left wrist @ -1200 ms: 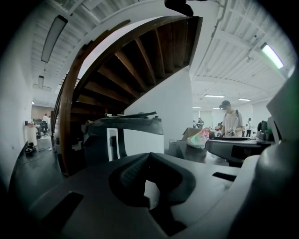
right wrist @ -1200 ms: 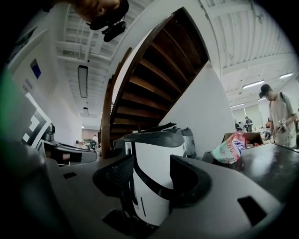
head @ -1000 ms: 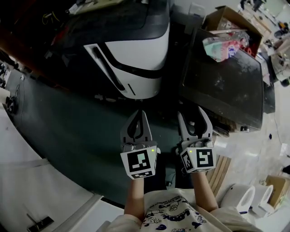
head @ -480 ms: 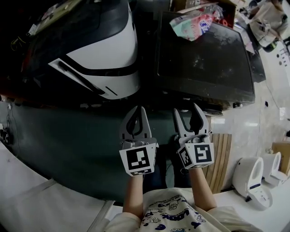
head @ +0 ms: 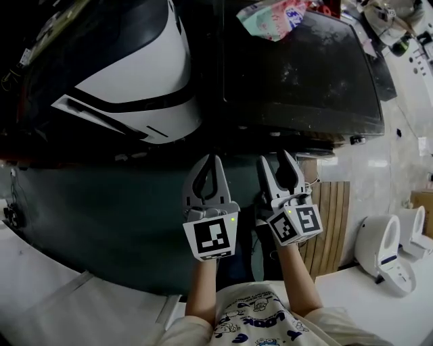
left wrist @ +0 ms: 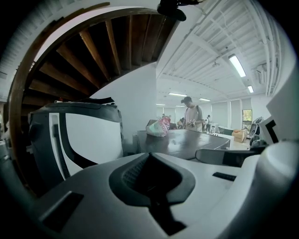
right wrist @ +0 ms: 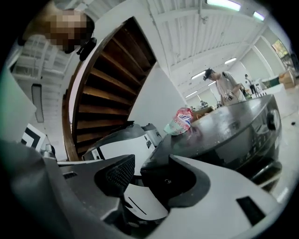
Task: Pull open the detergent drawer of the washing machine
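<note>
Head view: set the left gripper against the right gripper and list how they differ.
The left gripper has its jaws shut, tips together; the right gripper has its jaws apart, though they have just been closing a little, with nothing between them. The left cube faces the camera nearly square; the right cube is rolled to one side. Both grippers hold nothing and point the same way, side by side.

Two grippers (head: 209, 159) (head: 276, 159), two machines (head: 135, 67) (head: 298, 74), one bag (head: 270, 17).
</note>
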`<move>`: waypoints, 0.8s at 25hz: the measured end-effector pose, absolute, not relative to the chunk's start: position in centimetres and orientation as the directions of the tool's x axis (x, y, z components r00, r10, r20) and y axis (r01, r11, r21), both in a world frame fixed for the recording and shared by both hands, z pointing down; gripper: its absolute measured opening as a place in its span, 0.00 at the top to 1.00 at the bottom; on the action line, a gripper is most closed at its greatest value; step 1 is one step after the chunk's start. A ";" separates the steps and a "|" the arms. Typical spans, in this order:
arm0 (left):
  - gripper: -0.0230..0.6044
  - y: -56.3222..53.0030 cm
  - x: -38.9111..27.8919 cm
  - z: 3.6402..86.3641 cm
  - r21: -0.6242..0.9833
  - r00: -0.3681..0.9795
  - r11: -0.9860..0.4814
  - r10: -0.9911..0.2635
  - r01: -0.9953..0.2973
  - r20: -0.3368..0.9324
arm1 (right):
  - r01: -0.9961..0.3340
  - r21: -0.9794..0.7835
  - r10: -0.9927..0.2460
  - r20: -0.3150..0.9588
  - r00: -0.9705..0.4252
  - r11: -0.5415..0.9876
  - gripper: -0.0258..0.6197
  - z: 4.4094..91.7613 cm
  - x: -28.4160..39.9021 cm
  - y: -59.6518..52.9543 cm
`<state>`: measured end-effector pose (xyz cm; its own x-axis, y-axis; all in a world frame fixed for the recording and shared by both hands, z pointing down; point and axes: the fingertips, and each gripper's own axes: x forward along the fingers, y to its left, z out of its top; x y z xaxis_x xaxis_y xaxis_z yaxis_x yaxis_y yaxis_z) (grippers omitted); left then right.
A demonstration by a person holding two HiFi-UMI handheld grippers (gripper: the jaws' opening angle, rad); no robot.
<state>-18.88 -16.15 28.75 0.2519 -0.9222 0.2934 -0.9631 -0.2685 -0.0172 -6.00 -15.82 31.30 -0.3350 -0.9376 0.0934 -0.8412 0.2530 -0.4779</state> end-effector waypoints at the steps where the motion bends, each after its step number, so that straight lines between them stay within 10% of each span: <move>1: 0.94 -16.2 -18.6 29.1 -0.016 0.255 -0.272 -0.920 -0.962 0.297 | -0.817 -0.522 -0.939 0.082 -0.334 0.245 0.60 31.7 -5.8 -15.9; 20: 0.94 -17.4 -16.2 34.7 0.042 0.243 -0.241 -0.931 -0.970 0.273 | -0.394 -0.898 -0.954 -0.077 -0.291 0.193 0.59 39.8 -5.0 -18.2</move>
<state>-16.18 -17.41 34.74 0.2435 -0.9306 0.2734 -0.9695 -0.2412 0.0423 -5.01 -18.23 39.78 -0.2908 -0.9536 -0.0774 -0.3943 0.1931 -0.8985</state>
